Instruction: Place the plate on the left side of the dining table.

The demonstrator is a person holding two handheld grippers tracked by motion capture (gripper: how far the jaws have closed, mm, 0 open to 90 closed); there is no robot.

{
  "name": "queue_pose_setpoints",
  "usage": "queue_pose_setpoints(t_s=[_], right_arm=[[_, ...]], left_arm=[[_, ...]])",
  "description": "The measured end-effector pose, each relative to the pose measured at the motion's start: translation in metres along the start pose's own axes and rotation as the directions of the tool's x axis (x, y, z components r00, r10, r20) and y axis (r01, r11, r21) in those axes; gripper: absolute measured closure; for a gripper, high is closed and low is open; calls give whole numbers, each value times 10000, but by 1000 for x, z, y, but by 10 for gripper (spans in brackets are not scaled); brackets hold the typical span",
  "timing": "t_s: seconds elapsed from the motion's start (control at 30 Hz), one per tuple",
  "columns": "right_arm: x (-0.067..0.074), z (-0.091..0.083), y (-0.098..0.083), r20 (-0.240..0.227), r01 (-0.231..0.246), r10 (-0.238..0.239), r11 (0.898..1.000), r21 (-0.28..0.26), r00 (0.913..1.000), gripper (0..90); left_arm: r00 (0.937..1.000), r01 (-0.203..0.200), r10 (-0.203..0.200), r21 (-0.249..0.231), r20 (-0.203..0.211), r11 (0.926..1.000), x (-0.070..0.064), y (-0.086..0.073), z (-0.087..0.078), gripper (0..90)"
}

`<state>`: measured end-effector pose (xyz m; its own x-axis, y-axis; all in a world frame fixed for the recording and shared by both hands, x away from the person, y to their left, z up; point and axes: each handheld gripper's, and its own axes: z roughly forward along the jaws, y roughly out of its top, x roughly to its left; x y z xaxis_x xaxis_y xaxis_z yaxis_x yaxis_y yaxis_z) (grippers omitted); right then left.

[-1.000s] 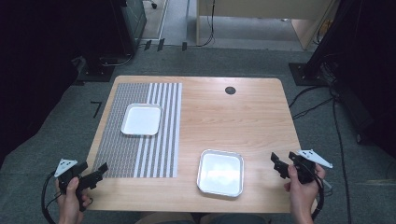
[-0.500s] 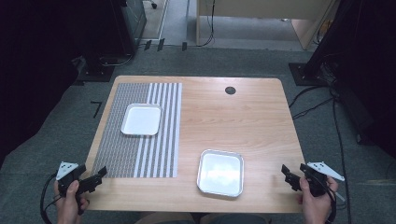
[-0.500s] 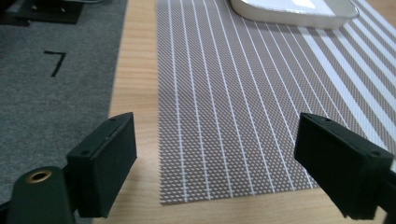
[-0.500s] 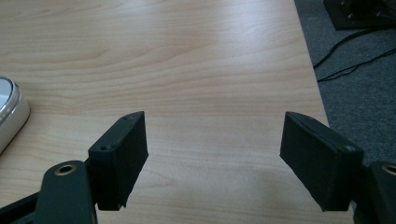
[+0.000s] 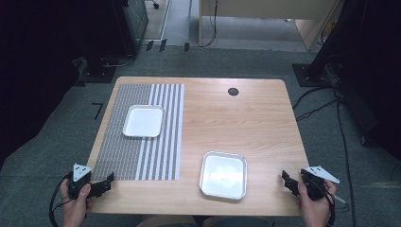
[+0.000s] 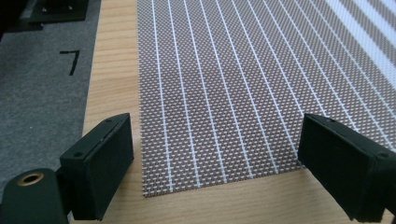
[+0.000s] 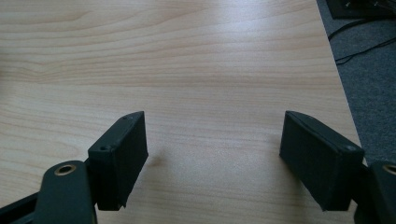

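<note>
Both of my hand-held grippers sat at the near corners of the desk [image 5: 265, 118] with jaws wide apart and nothing in them, the left hand-held gripper [image 6: 215, 172] over the near-left corner of the woven mat [image 6: 243, 84] and the right hand-held gripper [image 7: 212, 154] over bare wood. My worry was clipping the mat's edge and dragging it, since the left jaws already straddled it. The metal tray [image 5: 223, 174] lay between the two, nearer the right, with the white tray [image 5: 143, 120] farther back on the mat.
</note>
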<state>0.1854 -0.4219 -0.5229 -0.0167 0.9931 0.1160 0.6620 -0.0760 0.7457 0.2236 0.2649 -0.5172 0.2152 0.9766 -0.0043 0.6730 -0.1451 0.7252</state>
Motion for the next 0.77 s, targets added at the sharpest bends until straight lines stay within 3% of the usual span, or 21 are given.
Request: queue_pose_setpoints(t_s=[0.2, 0.77], right_arm=[[7, 3, -1, 467, 704, -711, 9974, 167, 9964, 207], [9, 4, -1, 503, 682, -691, 9975, 200, 9963, 193]], left_arm=[[10000, -39, 39, 6, 56, 10000, 0, 0, 1, 90], [10000, -67, 69, -292, 66, 9996, 0, -4, 0, 88]])
